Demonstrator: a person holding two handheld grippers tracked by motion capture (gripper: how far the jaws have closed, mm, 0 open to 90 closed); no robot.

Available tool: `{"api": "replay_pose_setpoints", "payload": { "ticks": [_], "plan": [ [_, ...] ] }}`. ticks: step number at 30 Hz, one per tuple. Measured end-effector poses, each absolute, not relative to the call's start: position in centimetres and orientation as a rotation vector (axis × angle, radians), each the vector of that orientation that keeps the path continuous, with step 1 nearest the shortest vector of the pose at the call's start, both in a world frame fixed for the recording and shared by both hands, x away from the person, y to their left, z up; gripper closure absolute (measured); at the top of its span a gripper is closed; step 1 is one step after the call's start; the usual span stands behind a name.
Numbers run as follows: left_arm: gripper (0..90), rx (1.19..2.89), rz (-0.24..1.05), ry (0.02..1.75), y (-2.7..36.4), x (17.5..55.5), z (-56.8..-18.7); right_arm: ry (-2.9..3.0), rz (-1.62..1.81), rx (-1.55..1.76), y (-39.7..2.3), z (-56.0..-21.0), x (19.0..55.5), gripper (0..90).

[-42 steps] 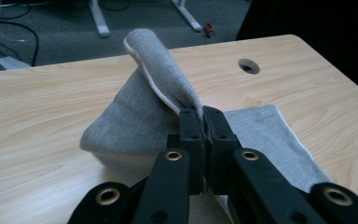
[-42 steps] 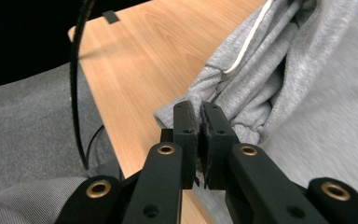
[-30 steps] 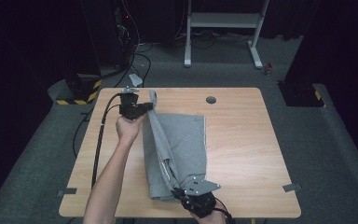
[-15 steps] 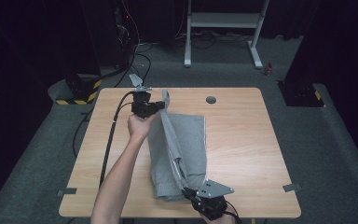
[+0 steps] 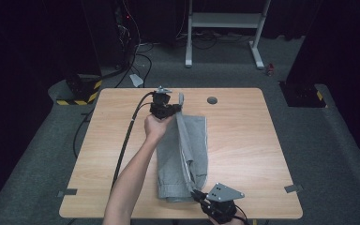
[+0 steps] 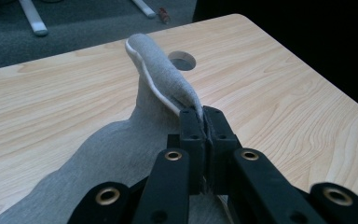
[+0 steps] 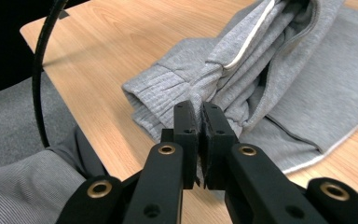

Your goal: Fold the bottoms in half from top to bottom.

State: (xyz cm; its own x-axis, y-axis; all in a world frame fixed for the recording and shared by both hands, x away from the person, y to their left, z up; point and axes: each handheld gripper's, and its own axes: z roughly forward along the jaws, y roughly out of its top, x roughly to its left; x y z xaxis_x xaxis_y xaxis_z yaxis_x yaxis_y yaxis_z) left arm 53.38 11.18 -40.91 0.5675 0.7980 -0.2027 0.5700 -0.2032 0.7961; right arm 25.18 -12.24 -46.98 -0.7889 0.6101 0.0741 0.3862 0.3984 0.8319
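Grey cloth, a pair of sweatpants (image 5: 183,157) by the look of the ribbed waistband, lies folded lengthways down the middle of my wooden table (image 5: 262,154), running from upper centre to lower centre of the high view. Going left to right, my left gripper (image 5: 174,107) has its jaws pinched tight on the far hem and has carried it from left of the cable hole (image 5: 212,100) toward the centre since a second ago. My right gripper (image 5: 198,194), at the bottom edge, is clamped on the waistband end and has slid right, so the raised fold now stands narrower over the flat layer.
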Motion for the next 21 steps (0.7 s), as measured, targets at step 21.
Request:
{"api": "replay_pose_setpoints", "payload": {
  "ticks": [21],
  "plan": [
    [87.3, 1.933, 0.289, 1.082, 6.2, 54.3, -44.3, 2.421, 1.272, 1.006, -14.4, -49.3, 25.0, 86.3]
  ]
}}
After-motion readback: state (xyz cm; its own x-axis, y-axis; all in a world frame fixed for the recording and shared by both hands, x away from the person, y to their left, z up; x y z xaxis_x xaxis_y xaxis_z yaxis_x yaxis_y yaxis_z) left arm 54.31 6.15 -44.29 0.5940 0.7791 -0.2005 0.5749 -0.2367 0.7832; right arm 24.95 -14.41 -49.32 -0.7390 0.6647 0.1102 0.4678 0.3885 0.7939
